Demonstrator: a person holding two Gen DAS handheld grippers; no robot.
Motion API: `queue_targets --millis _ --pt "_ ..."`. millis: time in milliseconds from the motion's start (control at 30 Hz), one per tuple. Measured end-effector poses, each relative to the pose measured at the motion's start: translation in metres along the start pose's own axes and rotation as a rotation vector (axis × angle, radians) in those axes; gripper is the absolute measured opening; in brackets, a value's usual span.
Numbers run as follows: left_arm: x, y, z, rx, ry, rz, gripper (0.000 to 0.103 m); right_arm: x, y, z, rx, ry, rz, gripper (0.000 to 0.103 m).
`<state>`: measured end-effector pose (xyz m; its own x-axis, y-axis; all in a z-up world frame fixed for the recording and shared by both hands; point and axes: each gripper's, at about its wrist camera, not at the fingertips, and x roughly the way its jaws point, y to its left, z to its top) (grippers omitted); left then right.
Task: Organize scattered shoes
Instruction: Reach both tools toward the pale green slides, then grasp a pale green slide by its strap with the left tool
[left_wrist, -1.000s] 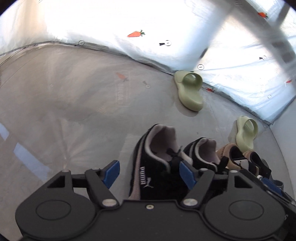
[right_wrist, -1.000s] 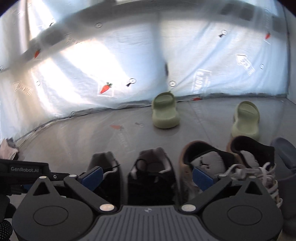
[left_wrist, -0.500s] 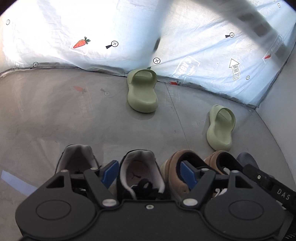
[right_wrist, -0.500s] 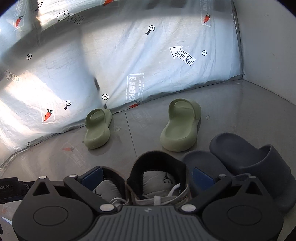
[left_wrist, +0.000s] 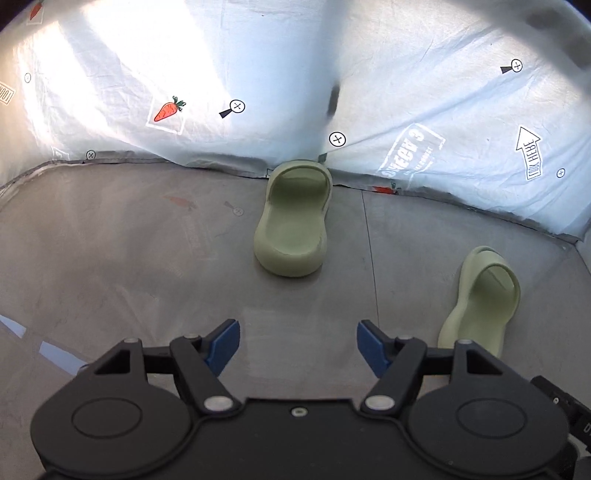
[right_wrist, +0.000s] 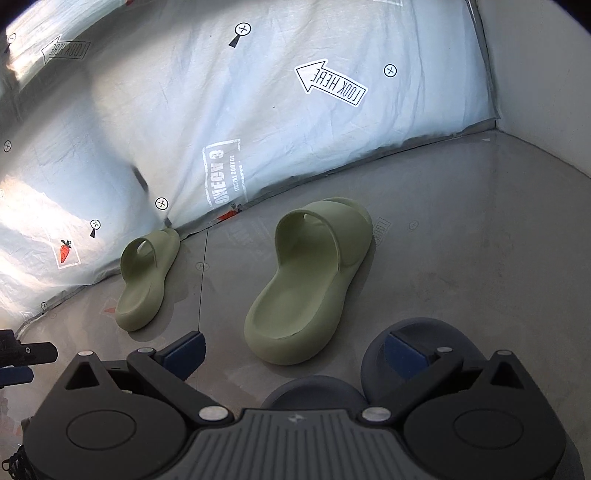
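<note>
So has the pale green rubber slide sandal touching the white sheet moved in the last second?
No. The pale green rubber slide sandal keeps its toe at the white sheet's hem under the same circled cross; only the camera shifted.

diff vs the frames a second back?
Both views have swept past the sneaker row to the two green slides. The left gripper now faces the slide by the sheet; the right gripper faces the nearer slide. Left jaws have just been closing slightly, nothing between them. Slides unmoved, both grippers empty.
</note>
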<state>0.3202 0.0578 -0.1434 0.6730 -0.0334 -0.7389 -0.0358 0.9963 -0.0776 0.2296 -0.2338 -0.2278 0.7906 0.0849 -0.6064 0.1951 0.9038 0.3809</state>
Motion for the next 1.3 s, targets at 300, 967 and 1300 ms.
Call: queue_targets --millis 300,967,1300 --pt "0.119 -0.057 0.070 0.179 -0.010 0.030 0.071 0.049 -0.006 0.024 -0.009 0.044 0.053 0.102" --pt "0.228 -0.046 0.096 -0.044 0.088 0.011 0.012 0.088 0.013 0.027 -0.067 0.120 0.039 0.102" --pt "0.151 -0.052 0.008 0.007 0.179 -0.097 0.013 0.063 0.016 0.026 -0.084 0.103 0.064 0.102"
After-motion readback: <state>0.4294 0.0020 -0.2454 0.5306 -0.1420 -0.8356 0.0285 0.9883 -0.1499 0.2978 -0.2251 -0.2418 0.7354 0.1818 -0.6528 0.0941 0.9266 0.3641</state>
